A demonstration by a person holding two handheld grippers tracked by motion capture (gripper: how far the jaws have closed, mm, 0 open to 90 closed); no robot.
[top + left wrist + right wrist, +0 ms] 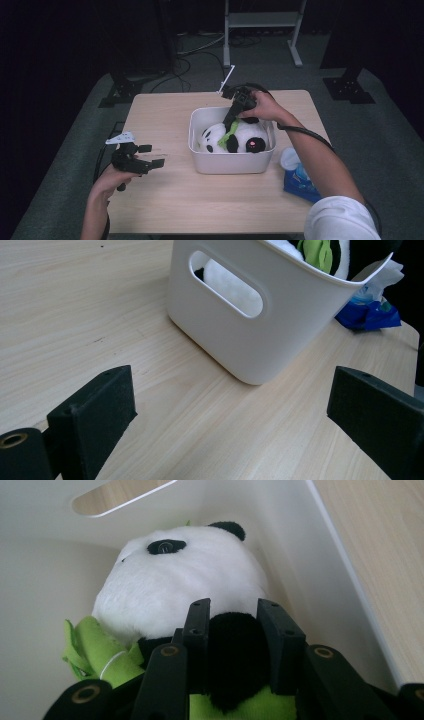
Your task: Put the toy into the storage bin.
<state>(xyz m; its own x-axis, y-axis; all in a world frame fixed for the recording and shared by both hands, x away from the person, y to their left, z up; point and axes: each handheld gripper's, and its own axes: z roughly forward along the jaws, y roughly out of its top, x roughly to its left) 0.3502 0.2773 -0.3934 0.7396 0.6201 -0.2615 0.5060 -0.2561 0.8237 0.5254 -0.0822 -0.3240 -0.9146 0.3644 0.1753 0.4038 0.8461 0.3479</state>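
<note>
A black-and-white panda plush (243, 138) with a green leaf lies inside the white bin (199, 120) at mid table. My right gripper (229, 125) reaches down into the bin from its far side. In the right gripper view its jaws (235, 609) clasp a black limb of the panda (170, 580), the pads touching it on both sides. My left gripper (153, 155) hovers over the table left of the bin, open and empty. In the left gripper view the jaws (232, 387) stand wide apart, facing the bin's handled wall (300, 330).
A blue tissue pack (300, 181) with a white sheet sticking out lies right of the bin, under my right forearm, and shows as the tissue pack (369, 315) behind the bin. Bare wood table (165, 107) surrounds the bin. Stands and cables lie on the floor beyond.
</note>
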